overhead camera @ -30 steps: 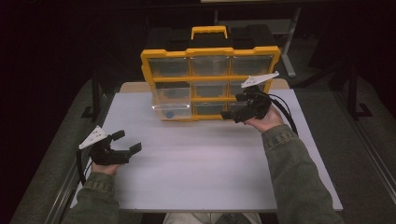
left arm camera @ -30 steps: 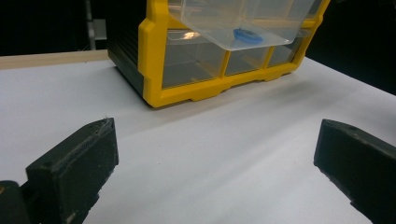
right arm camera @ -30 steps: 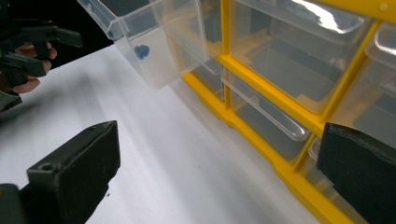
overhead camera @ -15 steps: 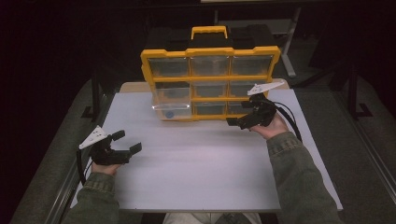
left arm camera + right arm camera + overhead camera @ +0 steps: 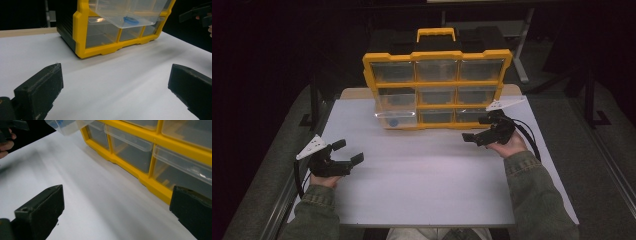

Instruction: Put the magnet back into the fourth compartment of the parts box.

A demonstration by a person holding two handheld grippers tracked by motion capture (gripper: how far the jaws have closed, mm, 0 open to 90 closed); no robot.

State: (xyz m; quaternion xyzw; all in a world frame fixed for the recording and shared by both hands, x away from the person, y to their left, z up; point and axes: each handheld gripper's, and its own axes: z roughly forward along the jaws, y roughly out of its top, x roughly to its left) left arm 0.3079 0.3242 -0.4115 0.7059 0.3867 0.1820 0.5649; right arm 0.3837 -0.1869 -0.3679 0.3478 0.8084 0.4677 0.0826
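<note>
1. Two grippers are in play, one per hand: the left gripper (image 5: 343,156) sits low near the table's left front edge, and the right gripper (image 5: 476,135) hovers just in front of the organizer's lower right corner.
2. Both sets of jaws stand spread apart with nothing between them; the two gripper views each show bare table between the black jaws.
3. One yellow organizer (image 5: 438,85) stands upright at the far middle of the white table (image 5: 422,180), with a yellow handle (image 5: 435,34) on top.
4. Nine clear drawers fill its face, three rows of three.
5. One drawer (image 5: 395,119), the bottom left one, is pulled partway out and juts over the table; the other eight sit flush.
6. One small blue object (image 5: 394,122) lies inside that open drawer.
7. Nothing stands between either gripper and the organizer; dark floor and metal frames surround the table.
8. Seen from the left gripper view, the open drawer (image 5: 125,12) shows its clear underside with the blue object (image 5: 131,20) resting on the bottom, plus the right gripper (image 5: 197,13) at the upper right.
9. Seen from the right gripper view, the closed drawers (image 5: 130,147) appear close up, and the pulled drawer (image 5: 67,126) sits at the top left.
</note>
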